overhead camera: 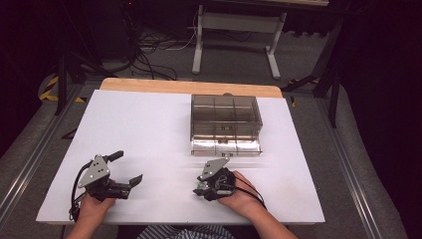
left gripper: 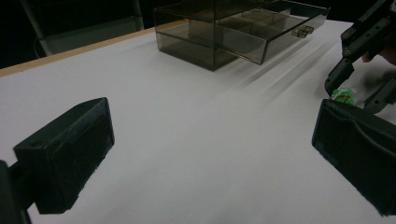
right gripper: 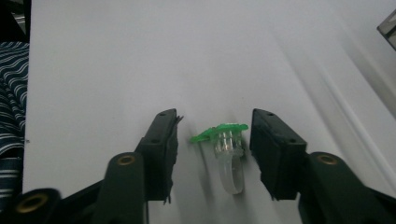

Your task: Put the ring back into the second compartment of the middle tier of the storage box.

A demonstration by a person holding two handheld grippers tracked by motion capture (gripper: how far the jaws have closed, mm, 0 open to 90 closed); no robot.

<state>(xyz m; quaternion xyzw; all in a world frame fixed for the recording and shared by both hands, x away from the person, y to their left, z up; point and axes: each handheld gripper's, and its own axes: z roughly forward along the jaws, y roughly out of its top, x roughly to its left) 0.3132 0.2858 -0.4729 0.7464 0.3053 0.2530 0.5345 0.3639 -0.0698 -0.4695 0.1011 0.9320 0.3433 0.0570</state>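
Clear plastic ring, green top.

I can read no text, label, brand, number or sign anywhere on my bench or its things

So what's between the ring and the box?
Nothing but bare white table. The high view shows it between the ring, which sits between the right gripper's jaws, and the box.
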